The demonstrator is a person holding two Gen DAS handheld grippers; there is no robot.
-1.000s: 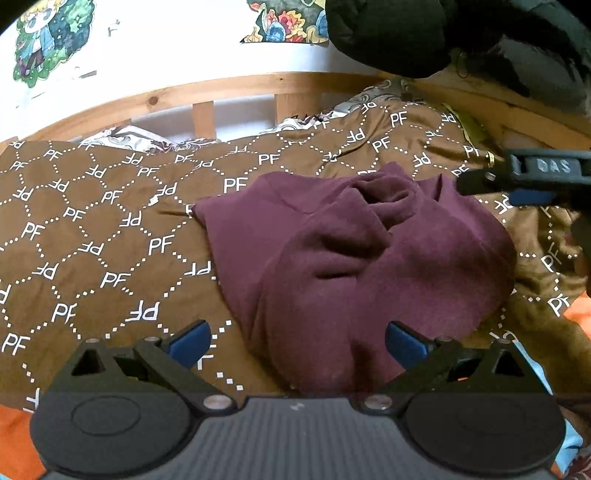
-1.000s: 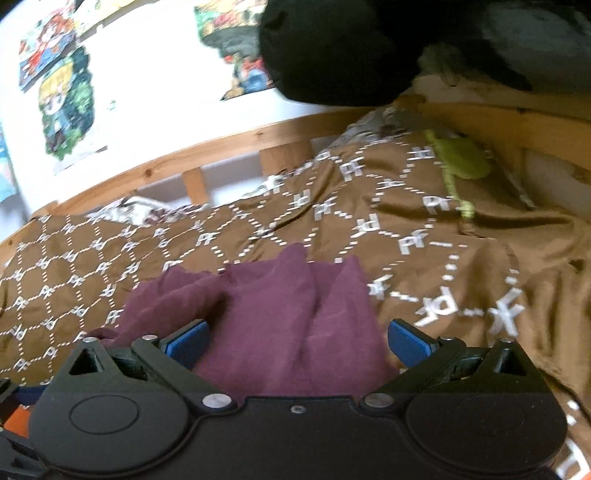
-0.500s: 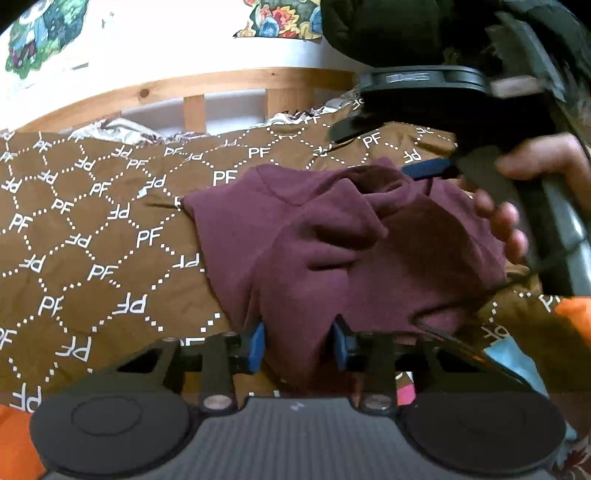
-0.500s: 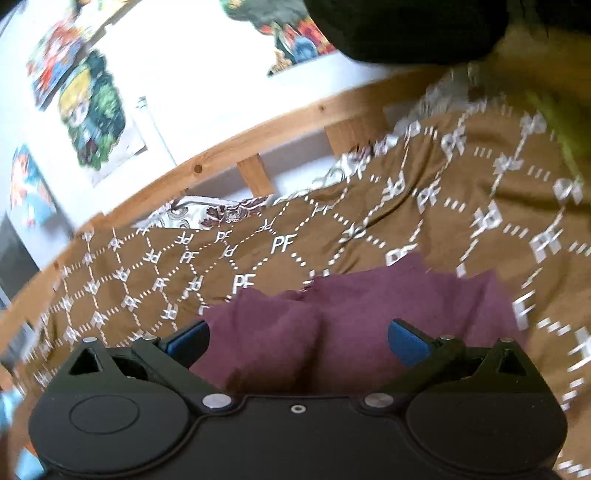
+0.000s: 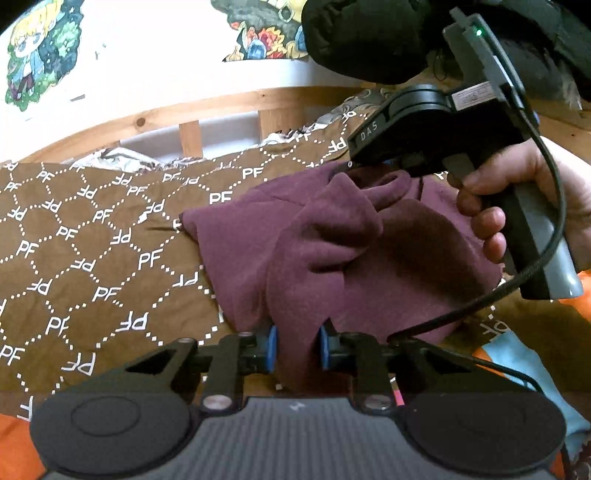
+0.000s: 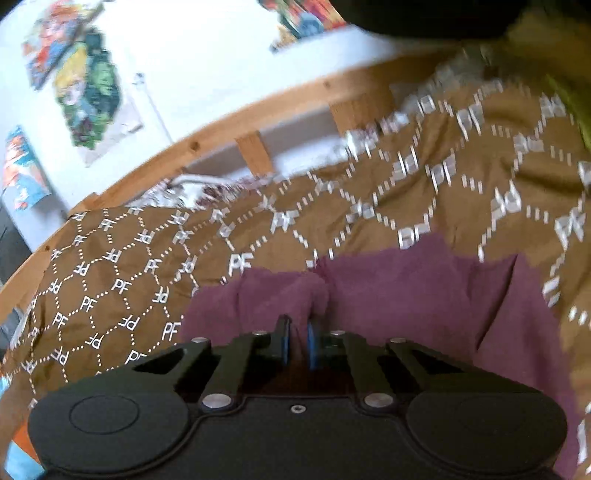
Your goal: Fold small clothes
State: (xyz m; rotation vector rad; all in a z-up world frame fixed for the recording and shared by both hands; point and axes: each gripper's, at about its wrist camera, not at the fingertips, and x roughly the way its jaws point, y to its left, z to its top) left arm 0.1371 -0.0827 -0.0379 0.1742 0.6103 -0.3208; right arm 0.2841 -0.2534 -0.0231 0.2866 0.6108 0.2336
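A crumpled maroon garment [image 5: 332,251] lies on a brown bedspread [image 5: 92,258] printed with white "PF" marks. My left gripper [image 5: 295,349] is shut on the garment's near edge, with cloth bunched between its blue pads. My right gripper [image 6: 297,343] is shut on the garment's far edge [image 6: 406,295]. In the left wrist view the right gripper's black body [image 5: 424,129] shows at the upper right, held by a hand [image 5: 517,206] over the cloth's far side.
A wooden bed rail [image 5: 184,110] runs behind the bedspread below a white wall with cartoon posters [image 5: 37,51]. A dark bundle [image 5: 369,33] hangs at the top right. Orange and light blue fabric [image 5: 517,354] lies at the near right.
Both grippers went from open to shut on the garment. The right gripper swung over to the cloth's far edge and now shows large in the left wrist view.
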